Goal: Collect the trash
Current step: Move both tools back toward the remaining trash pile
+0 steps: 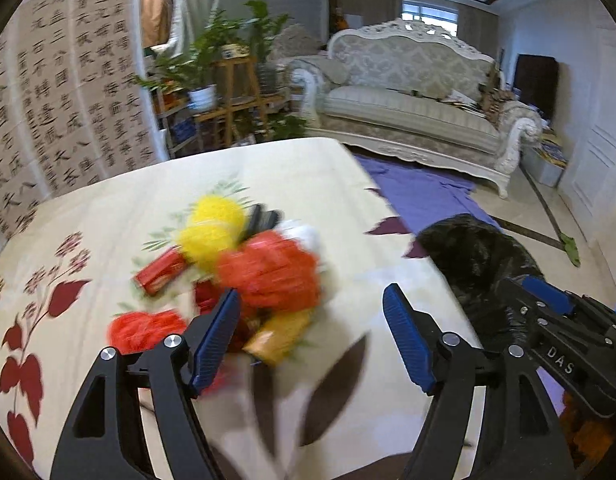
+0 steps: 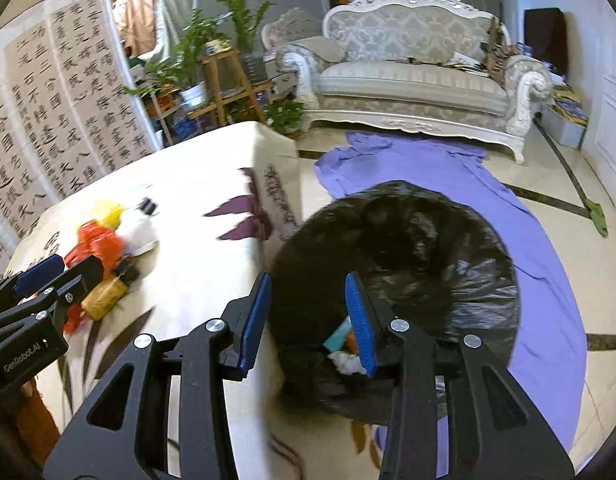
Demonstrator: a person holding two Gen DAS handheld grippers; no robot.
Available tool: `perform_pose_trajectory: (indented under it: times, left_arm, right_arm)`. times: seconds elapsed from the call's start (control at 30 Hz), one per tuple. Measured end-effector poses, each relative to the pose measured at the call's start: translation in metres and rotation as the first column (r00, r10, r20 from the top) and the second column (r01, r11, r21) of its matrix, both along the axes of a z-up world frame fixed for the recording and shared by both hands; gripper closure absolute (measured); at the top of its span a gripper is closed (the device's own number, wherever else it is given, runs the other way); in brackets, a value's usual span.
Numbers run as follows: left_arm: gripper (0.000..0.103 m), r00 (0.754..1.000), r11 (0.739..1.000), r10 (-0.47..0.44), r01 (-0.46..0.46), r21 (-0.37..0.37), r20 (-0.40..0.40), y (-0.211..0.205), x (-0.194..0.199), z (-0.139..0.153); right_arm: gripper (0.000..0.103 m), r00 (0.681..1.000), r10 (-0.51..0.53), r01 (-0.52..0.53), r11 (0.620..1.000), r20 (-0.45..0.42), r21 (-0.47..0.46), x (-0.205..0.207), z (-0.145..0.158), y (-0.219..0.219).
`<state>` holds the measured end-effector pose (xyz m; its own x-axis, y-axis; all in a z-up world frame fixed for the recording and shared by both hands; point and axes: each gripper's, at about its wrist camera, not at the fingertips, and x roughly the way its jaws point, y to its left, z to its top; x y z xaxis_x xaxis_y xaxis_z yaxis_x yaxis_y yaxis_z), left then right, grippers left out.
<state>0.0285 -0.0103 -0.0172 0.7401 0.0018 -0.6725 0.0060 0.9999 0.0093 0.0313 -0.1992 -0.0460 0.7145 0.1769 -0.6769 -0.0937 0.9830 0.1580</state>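
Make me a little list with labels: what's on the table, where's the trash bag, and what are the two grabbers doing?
table: trash pile on a flowered tablecloth
bag: black trash bag beside the table, some trash already inside
left gripper: fingers open, empty, over the pile
right gripper: fingers apart, empty, over the bag
floor: purple cloth under the bag

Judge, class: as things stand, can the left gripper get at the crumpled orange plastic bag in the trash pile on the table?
Probably yes. The left gripper is open, holds nothing, and points down at the pile; the crumpled orange plastic bag lies on top just ahead, with nothing covering it. Blur hides finer detail.
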Motion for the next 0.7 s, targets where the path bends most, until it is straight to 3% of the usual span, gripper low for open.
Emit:
perform_pose_trajectory:
  times: [0.37, 0.7]
  left_arm:
    - [0.028, 0.987, 0.987, 0.162, -0.162, -0.011, -0.003, 0.069, -0.021, -0.001]
    - [0.024, 0.98, 0.978, 0.193, -0.196, -0.069, -0.049, 0.096, -0.02, -0.017]
  right_arm:
    - [0.064, 0.991, 0.137, -0.137, 0.99, 0.006, -0.019, -0.004, 0.008, 0.061]
    - [0.062, 0.979, 0.203, -0.203, 0.978, -0.005, -0.035, -0.003, 0.008, 0.095]
